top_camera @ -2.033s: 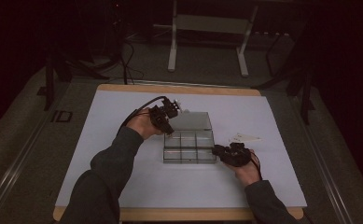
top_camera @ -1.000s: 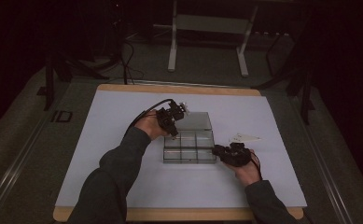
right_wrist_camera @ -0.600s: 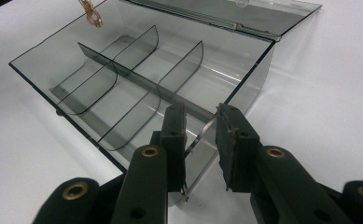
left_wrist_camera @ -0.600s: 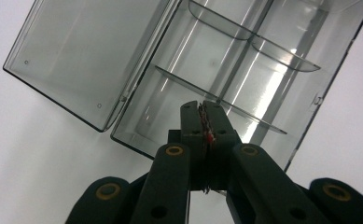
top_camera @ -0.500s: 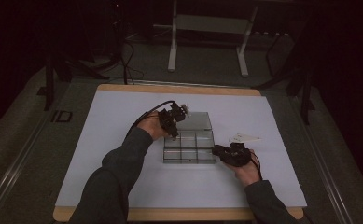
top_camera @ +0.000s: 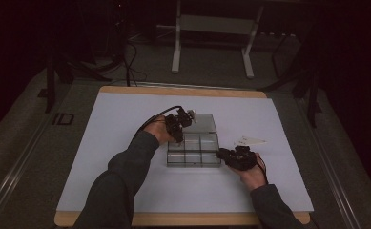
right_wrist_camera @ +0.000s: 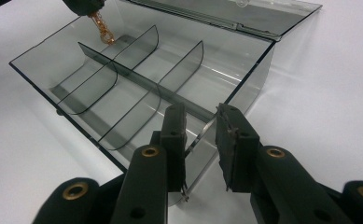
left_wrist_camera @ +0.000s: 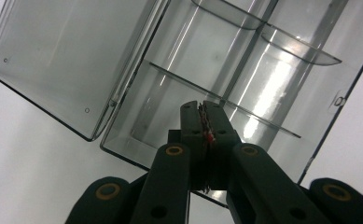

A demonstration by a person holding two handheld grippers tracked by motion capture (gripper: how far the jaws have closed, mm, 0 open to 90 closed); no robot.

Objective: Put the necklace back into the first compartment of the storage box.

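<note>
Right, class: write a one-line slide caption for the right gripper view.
Open right gripper straddling the corner wall of a clear divided box while a gold chain dangles into a far compartment.

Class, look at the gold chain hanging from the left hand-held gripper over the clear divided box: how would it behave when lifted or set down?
The gold chain dangles in loose links below the left hand-held gripper, so it is probably floppy and would pool rather than stand. It looks thin, likely light. Its small links might snag on the clear box's dividers.
</note>
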